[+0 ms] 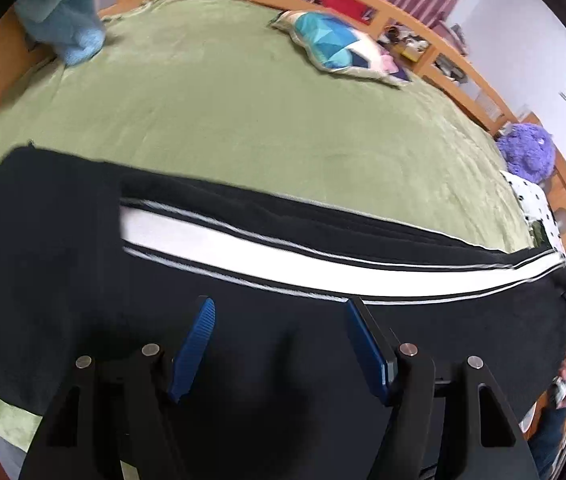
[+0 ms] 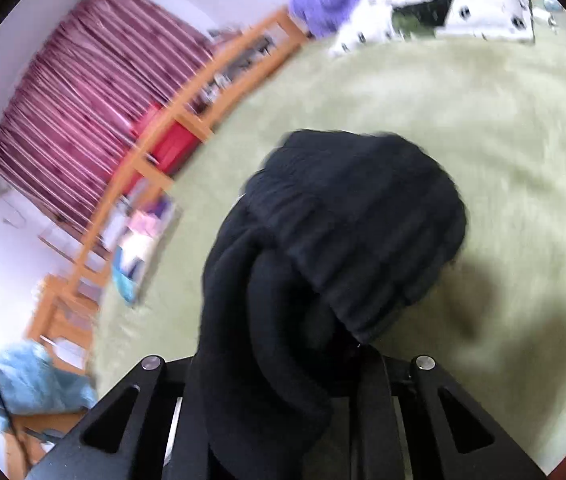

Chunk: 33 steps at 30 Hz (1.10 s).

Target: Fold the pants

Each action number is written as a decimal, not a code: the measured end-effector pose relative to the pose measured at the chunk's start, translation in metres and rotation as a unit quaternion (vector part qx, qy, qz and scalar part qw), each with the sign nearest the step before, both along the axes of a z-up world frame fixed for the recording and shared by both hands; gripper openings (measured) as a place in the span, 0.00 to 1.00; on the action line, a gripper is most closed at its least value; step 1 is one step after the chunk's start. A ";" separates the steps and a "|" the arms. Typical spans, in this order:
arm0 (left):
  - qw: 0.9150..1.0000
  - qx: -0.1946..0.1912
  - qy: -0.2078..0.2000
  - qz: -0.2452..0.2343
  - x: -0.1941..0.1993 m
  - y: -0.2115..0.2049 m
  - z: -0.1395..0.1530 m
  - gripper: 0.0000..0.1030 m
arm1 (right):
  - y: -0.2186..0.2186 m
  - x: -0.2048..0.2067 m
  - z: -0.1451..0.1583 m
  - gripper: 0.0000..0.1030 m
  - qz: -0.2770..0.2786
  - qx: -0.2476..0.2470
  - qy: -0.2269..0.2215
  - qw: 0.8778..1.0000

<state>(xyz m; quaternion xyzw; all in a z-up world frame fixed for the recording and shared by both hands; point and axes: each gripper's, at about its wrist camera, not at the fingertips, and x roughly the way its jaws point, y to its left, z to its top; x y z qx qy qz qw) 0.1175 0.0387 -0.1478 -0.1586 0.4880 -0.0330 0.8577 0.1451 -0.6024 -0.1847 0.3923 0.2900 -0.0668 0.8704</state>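
Black pants (image 1: 243, 344) with a white side stripe (image 1: 283, 260) lie stretched across the green bed cover (image 1: 223, 112) in the left wrist view. My left gripper (image 1: 279, 312) hovers over the black fabric, its blue pads (image 1: 195, 344) wide apart and empty. In the right wrist view the pants' ribbed waistband end (image 2: 355, 232) is bunched and lifted over the bed cover (image 2: 503, 140). My right gripper (image 2: 283, 360) is shut on this black fabric, which drapes over and hides its fingers. That view is motion-blurred.
A teal patterned pillow (image 1: 339, 44) and a light blue towel (image 1: 67, 20) lie at the far side of the bed. A purple plush (image 1: 527, 152) and a white dotted pillow (image 2: 443, 4) sit by the wooden rail (image 1: 443, 40). Maroon curtains (image 2: 95, 112) hang behind.
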 end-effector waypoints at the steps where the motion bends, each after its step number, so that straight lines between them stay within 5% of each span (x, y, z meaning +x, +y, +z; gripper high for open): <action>1: 1.000 0.001 -0.009 -0.003 -0.002 -0.001 0.004 0.63 | -0.008 -0.005 0.014 0.18 -0.008 -0.025 -0.009 1.000; 4: 1.000 0.003 -0.023 -0.007 -0.009 0.004 0.014 0.63 | -0.048 -0.025 0.038 0.18 -0.071 -0.107 0.001 0.992; 6: 1.000 -0.004 -0.024 -0.002 -0.014 0.015 0.013 0.64 | -0.076 -0.026 0.031 0.33 -0.086 -0.134 0.054 0.986; 8: 1.000 -0.001 -0.017 0.007 -0.017 0.025 0.008 0.64 | -0.096 -0.014 0.000 0.36 -0.061 -0.118 0.148 0.980; 11: 0.999 0.012 0.002 0.041 -0.024 0.048 0.000 0.64 | -0.093 -0.022 -0.040 0.40 -0.068 -0.127 0.201 0.969; 16: 0.999 0.002 0.009 0.049 -0.045 0.085 -0.011 0.64 | -0.076 -0.062 -0.044 0.44 -0.108 -0.112 0.182 0.971; 24: 0.991 -0.015 -0.023 -0.127 -0.054 -0.007 -0.010 0.74 | -0.035 -0.122 -0.011 0.52 -0.101 -0.140 0.164 0.971; 28: 0.988 0.036 -0.018 -0.152 -0.044 -0.060 -0.026 0.76 | -0.004 -0.134 0.002 0.53 -0.069 -0.164 0.163 0.970; 31: 0.984 0.124 -0.015 -0.128 -0.039 -0.087 -0.043 0.75 | 0.021 -0.135 0.005 0.55 -0.033 -0.177 0.164 0.970; 32: 0.981 0.157 -0.014 -0.117 -0.036 -0.092 -0.049 0.70 | 0.029 -0.134 0.005 0.56 -0.025 -0.181 0.166 0.969; 33: 0.977 0.186 -0.012 -0.106 -0.035 -0.095 -0.053 0.43 | 0.036 -0.134 0.004 0.56 -0.019 -0.186 0.166 0.968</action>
